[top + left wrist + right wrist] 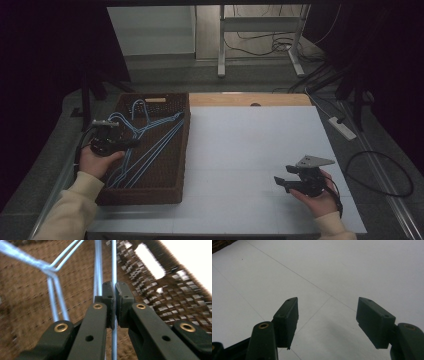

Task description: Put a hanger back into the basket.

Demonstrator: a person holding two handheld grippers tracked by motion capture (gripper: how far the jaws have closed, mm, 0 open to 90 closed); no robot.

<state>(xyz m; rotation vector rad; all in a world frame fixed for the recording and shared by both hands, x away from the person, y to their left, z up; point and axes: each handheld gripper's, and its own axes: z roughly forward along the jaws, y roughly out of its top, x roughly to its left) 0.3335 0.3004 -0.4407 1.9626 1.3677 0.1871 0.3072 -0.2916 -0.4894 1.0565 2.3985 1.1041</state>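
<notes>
Pale tabletop [250, 150] is seen with a brown woven basket [150, 192] of blue wire hangers [150, 145] at its left. One thin, light, springy, likely slippery wire is pinched by the left gripper [115, 290]; the right gripper [327, 320] is held wide, empty.

High view above the table [250, 150], facing forward-down; gripper views close along their jaws, both over it.

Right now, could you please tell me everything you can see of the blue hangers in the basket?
The blue hangers are thin wire ones, several stacked flat in the brown woven basket, hooks toward its far end, long bars running diagonally. The left tongs are shut on one thin blue wire, seen in the left gripper view; the other hangers lie loose beneath.
</notes>
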